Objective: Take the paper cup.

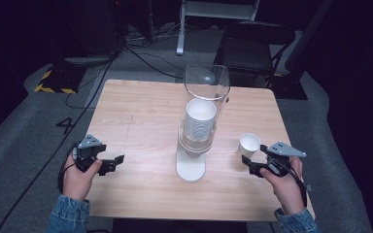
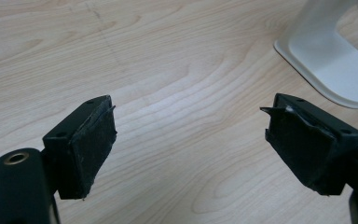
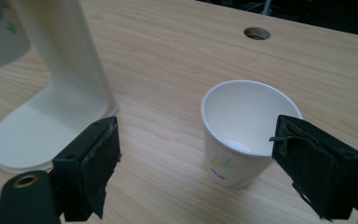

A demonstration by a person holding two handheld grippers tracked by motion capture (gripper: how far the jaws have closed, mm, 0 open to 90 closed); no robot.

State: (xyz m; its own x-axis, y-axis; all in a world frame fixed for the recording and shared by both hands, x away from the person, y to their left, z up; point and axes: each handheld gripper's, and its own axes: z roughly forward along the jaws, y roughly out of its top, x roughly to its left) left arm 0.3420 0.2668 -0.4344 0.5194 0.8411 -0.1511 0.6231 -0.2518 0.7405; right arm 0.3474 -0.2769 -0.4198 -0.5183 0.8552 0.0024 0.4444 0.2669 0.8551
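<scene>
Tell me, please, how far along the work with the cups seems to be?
Done: one paper cup stands upright on the table, apart from the cup dispenser. In hand: nothing; the right gripper is open just short of that cup, the left gripper open over bare wood. Left: a stack of cups remains in the dispenser.

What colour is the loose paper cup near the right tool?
White, with a small yellow-green print low on its side; the cup shows best in the right gripper view.

table: pale wood grain | paper cup: white, small yellow-green print | dispenser stand: white
</scene>
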